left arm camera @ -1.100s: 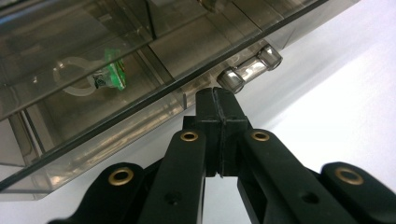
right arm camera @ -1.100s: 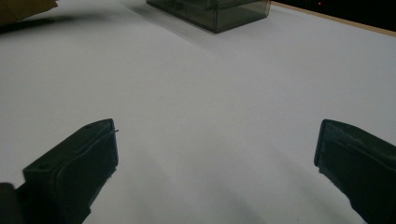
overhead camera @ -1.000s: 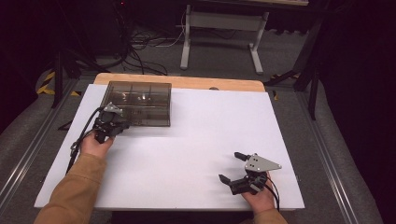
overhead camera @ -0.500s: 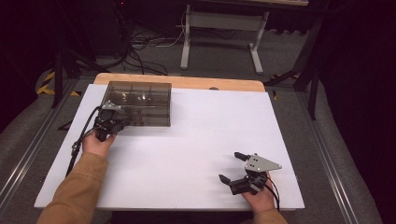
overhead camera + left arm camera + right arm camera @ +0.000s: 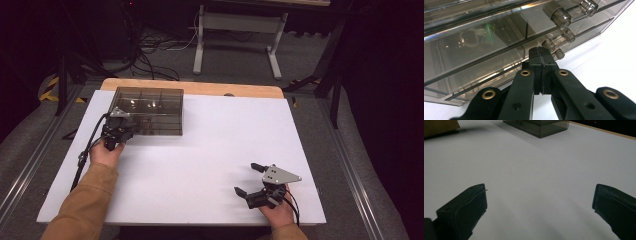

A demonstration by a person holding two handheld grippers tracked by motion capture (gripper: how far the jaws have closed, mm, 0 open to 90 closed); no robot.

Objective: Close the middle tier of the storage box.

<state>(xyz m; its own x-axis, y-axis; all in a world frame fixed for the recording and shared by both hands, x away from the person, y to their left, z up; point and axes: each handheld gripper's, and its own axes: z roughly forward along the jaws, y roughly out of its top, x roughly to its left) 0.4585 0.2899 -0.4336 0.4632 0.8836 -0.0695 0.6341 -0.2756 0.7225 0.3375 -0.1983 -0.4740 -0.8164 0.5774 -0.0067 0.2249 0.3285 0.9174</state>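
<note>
One smoky grey, see-through plastic compartment box [image 5: 148,111] sits at the far left of the white table top [image 5: 200,155], flat and low, its inside split by thin walls into several cells; up close its near wall [image 5: 486,47] shows small clear round hinge knuckles [image 5: 560,17] along the lid seam, and a small green-and-clear part [image 5: 482,33] lies in one cell; the other cells are too dim to read. There are two black two-jaw grippers, one to each hand; the left gripper [image 5: 118,131] has its tips against the box's near left corner, its fingers [image 5: 541,60] pressed flat together with nothing seen between them; the right gripper [image 5: 252,181], with one grey three-cornered plate on top, rests near the table's front right edge, well apart from the box, its fingers [image 5: 471,200] spread wide over bare table; two tan sleeves [image 5: 85,200] come in from the near edge.
</note>
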